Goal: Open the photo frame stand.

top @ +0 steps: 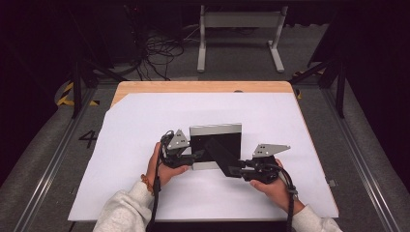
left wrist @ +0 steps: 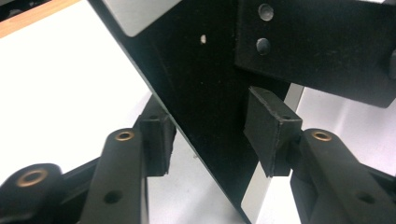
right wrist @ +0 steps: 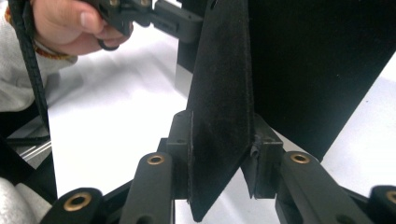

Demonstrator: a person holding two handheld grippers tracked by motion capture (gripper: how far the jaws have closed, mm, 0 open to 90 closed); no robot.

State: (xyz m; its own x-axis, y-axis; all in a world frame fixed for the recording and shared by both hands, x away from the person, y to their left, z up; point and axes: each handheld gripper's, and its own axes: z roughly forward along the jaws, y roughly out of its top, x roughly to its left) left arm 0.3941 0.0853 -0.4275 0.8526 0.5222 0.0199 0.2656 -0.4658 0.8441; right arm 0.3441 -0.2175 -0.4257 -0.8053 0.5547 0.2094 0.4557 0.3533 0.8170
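A square panel (top: 215,143) with a black face and a silver rim lies in the middle of the white sheet. A black strut (top: 220,155) runs diagonally from it toward the near right. My right gripper (top: 240,170) is shut on the strut (right wrist: 219,116), with both pads against its sides. My left gripper (top: 195,156) sits at the panel's left edge. Its jaws straddle the black panel (left wrist: 205,116): the left pad (left wrist: 156,144) touches it, while the right pad (left wrist: 268,133) shows its inner face and stands off it.
A white sheet (top: 145,125) covers most of the wooden table (top: 203,86). The person's hands and pale sleeves come in at the near edge. Beyond the table are cables on the floor and a white frame (top: 239,36). Metal rails run along both sides.
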